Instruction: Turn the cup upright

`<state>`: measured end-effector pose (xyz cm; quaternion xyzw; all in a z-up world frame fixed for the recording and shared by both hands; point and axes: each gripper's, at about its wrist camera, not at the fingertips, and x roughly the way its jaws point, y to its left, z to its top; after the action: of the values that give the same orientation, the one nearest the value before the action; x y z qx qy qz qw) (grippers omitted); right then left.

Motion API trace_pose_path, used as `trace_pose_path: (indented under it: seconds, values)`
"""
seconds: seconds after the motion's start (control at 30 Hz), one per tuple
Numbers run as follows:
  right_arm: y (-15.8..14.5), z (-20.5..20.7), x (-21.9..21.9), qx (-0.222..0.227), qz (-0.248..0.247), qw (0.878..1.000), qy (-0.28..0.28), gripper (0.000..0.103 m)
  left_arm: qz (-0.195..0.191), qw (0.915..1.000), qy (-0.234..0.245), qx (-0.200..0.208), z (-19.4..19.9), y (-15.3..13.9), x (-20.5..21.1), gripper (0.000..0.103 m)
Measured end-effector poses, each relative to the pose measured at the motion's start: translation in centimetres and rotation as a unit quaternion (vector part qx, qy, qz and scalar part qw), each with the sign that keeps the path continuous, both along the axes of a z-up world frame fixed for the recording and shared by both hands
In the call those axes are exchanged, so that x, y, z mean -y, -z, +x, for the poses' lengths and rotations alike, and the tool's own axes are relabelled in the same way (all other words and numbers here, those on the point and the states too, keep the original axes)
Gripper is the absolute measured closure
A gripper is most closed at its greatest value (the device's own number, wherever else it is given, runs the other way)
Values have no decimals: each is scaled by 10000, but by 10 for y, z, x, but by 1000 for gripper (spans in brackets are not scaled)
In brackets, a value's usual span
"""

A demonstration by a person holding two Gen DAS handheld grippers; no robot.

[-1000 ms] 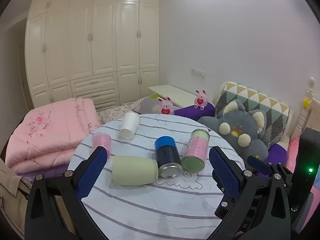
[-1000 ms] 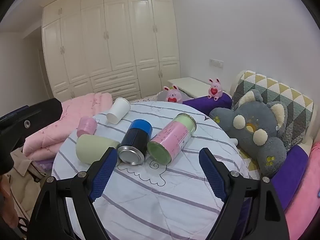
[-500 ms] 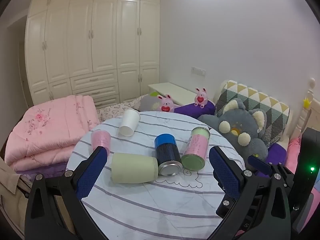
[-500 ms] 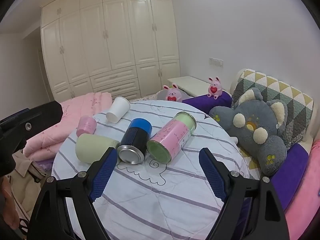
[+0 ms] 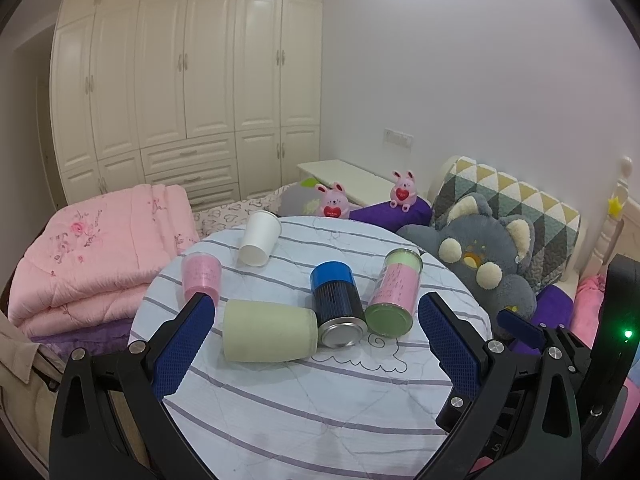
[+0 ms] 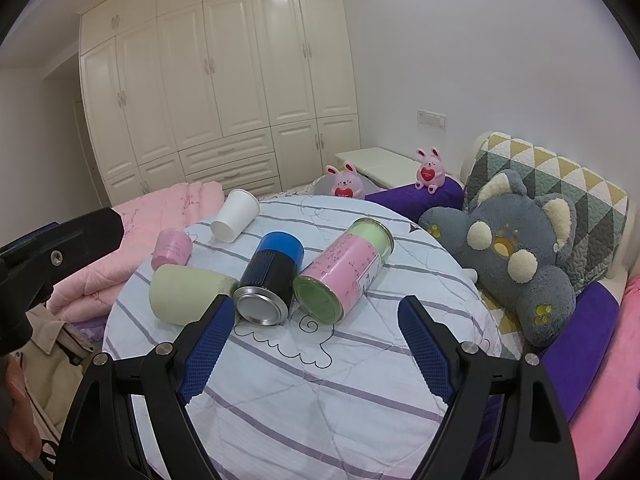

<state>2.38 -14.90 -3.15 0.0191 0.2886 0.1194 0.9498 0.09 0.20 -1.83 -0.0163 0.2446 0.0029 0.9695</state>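
Several containers lie on their sides on a round table with a striped cloth. A pale green cup lies nearest the left gripper, with a pink cup and a white paper cup behind it. A blue-capped black can and a pink-and-green can lie to the right. My left gripper is open and empty, just short of the green cup. My right gripper is open and empty before the black can and the pink-and-green can. The green cup is at its left.
A folded pink quilt lies left of the table. A grey plush toy and a patterned cushion sit at the right. Two small pink bunnies stand behind the table. White wardrobes fill the far wall.
The left wrist view has tilted slightly, so the table sits a little lower in frame. The right view barely shifts. The cups and cans have not moved.
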Motion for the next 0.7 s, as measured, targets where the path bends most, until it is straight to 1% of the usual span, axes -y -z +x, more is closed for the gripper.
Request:
trace_pose_path:
  seconds: [0.17, 0.37, 0.7]
  values:
    - [-1, 4, 0, 21, -15, 10000, 41, 19, 20, 10000, -36, -20, 0, 4, -3, 0]
    - [-5, 6, 1, 106, -14, 9999, 133, 19, -44, 9998, -129, -119, 0, 11, -12, 0]
    - [-18, 10, -5, 309, 23, 9994, 163, 19, -105, 9996, -198, -194, 3, 12, -21, 0]
